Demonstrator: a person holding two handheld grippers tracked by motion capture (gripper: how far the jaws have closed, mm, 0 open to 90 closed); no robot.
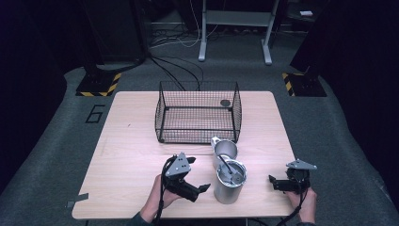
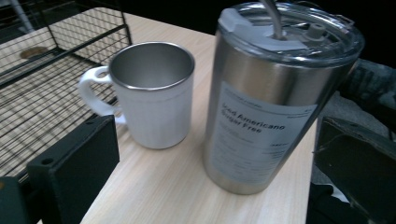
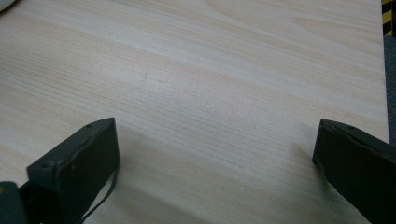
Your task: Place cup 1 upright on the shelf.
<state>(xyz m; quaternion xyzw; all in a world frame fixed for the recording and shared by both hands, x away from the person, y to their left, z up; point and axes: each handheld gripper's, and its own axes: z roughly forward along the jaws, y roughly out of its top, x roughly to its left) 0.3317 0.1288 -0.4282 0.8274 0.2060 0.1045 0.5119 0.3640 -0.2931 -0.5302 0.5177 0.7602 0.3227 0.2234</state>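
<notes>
High view: two grippers work over one wooden table (image 1: 131,136). The left gripper (image 1: 201,189) is held low near the front edge, its jaws spread and pointing right toward one steel tumbler (image 1: 229,182), close beside it without touching. The right gripper (image 1: 275,182) sits near the table's right front corner, jaws apart, holding nothing, well apart from the tumbler. One white mug (image 1: 224,151) stands directly behind the tumbler, very close to it. One black wire basket (image 1: 197,113) occupies the rear centre of the table; a small dark round object (image 1: 225,102) lies inside it at the back right. The mug stands just in front of the basket's front wall.

Left gripper view: the left gripper (image 2: 215,168) has its jaws wide open and empty. The tumbler (image 2: 271,98) stands upright between them and farther off, carrying a clear lid, a straw and one printed label. The mug (image 2: 152,93) stands upright to its left, handle toward the basket (image 2: 56,60).

Right gripper view: the right gripper (image 3: 215,172) has its jaws wide open over bare table (image 3: 210,84), gripping nothing.
</notes>
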